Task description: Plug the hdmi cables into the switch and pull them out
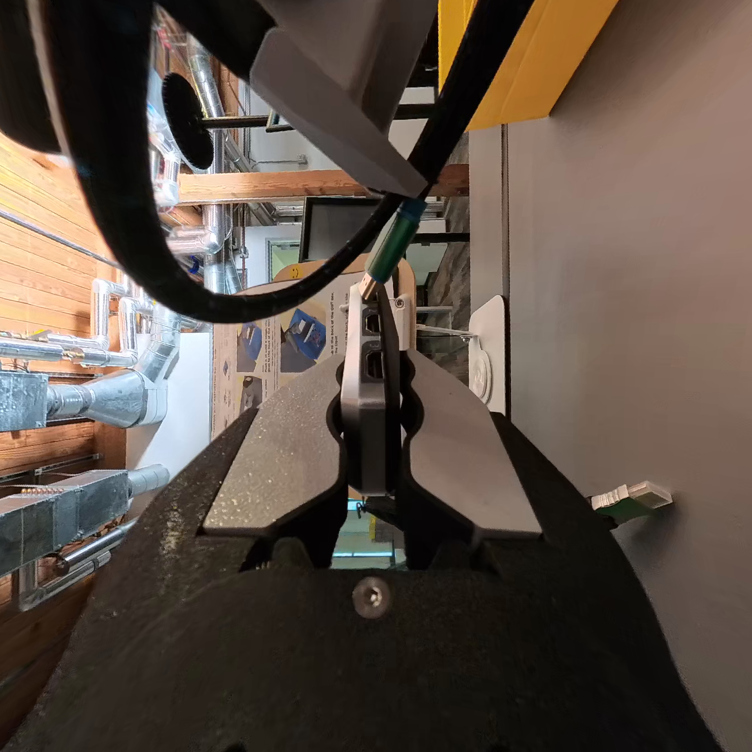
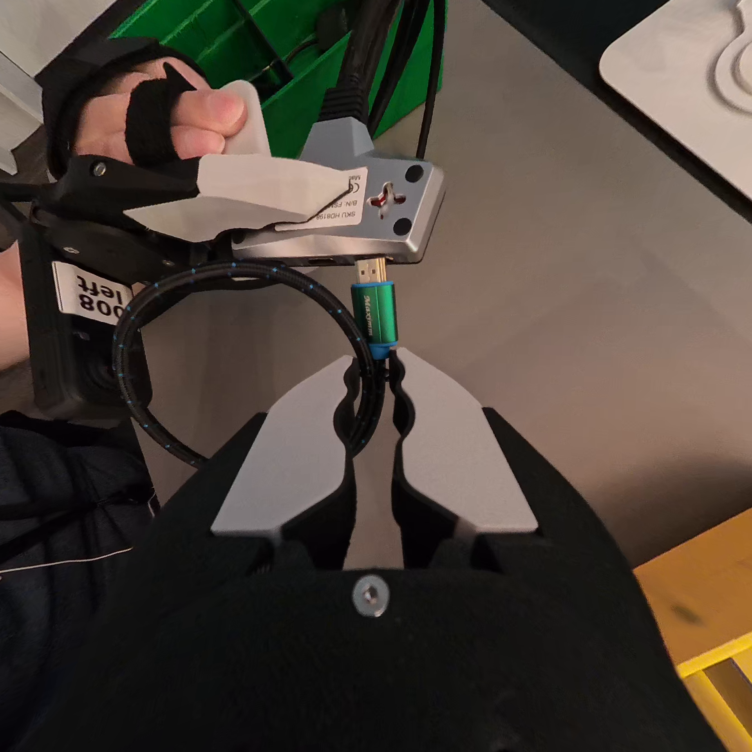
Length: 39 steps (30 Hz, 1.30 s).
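My left gripper is shut on the grey metal HDMI switch, held edge-on in the air with its ports facing away. In the right wrist view the switch hangs from the left gripper. My right gripper is shut on the black braided cable just behind its green plug. The plug's metal tip touches the switch's port edge, mostly outside it. The left wrist view shows the same plug at the far port. A second green plug lies on the table.
A grey table lies below. A green bin with cables stands behind the switch. A yellow box and a white pad sit on the table. A yellow-edged wooden box is at the lower right. A person's gloved hand holds the left gripper. The grippers' ends are close to 7 cm from one another.
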Each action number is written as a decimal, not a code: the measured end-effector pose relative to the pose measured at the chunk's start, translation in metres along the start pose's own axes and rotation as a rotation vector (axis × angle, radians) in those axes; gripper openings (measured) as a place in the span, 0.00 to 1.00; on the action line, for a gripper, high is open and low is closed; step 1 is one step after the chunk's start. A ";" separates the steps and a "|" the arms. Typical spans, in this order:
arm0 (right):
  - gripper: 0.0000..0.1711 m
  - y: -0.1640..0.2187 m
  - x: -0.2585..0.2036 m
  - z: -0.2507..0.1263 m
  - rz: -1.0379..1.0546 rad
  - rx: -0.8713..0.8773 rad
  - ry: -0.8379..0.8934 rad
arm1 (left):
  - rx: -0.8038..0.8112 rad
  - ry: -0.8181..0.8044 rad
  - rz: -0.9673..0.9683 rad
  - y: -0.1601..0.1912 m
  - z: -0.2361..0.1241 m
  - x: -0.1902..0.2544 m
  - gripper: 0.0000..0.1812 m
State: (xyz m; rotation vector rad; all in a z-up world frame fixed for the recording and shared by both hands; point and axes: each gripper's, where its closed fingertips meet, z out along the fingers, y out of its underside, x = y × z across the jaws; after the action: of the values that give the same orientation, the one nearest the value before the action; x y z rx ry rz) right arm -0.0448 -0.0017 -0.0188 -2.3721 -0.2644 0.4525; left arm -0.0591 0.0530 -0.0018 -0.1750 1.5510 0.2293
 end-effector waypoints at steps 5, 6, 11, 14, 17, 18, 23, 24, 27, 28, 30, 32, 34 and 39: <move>0.08 0.008 -0.003 0.004 0.035 -0.041 -0.035 | 0.019 0.000 0.019 -0.004 -0.001 0.002 0.13; 0.08 0.009 -0.003 0.004 0.040 -0.051 -0.038 | 0.022 0.004 0.030 -0.005 -0.001 0.003 0.13; 0.08 0.017 -0.002 0.006 0.067 -0.090 -0.052 | 0.030 0.005 0.077 -0.008 -0.001 0.008 0.12; 0.08 0.020 0.000 0.007 0.062 -0.113 -0.039 | 0.034 0.022 0.102 -0.009 -0.001 0.012 0.13; 0.08 0.018 0.001 0.006 0.056 -0.100 -0.022 | 0.038 0.026 0.098 -0.007 -0.002 0.013 0.13; 0.08 0.017 0.001 0.006 0.056 -0.098 -0.023 | 0.041 0.028 0.098 -0.007 -0.002 0.013 0.13; 0.08 0.024 0.002 0.009 0.074 -0.133 -0.033 | 0.050 0.032 0.120 -0.010 -0.003 0.016 0.13; 0.08 0.025 0.003 0.009 0.078 -0.139 -0.034 | 0.051 0.034 0.127 -0.010 -0.003 0.017 0.13; 0.07 0.025 0.003 0.008 0.093 -0.134 -0.040 | 0.054 0.029 0.152 -0.010 -0.003 0.018 0.13; 0.07 0.024 0.003 0.008 0.097 -0.132 -0.044 | 0.053 0.030 0.158 -0.010 -0.003 0.018 0.13; 0.07 0.024 0.003 0.008 0.103 -0.130 -0.045 | 0.053 0.028 0.164 -0.010 -0.004 0.018 0.12; 0.07 0.023 0.004 0.009 0.110 -0.122 -0.046 | 0.047 0.031 0.163 -0.008 -0.003 0.018 0.13; 0.07 0.019 0.004 0.009 0.124 -0.102 -0.059 | 0.037 0.037 0.142 -0.006 -0.003 0.018 0.12; 0.07 0.016 0.003 0.008 0.157 -0.068 -0.134 | 0.027 0.089 0.078 -0.004 -0.003 0.018 0.12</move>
State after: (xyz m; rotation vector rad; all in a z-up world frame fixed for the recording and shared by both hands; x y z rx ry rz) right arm -0.0443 -0.0078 -0.0357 -2.4424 -0.1567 0.6884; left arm -0.0609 0.0487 -0.0198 -0.1055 1.6506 0.2649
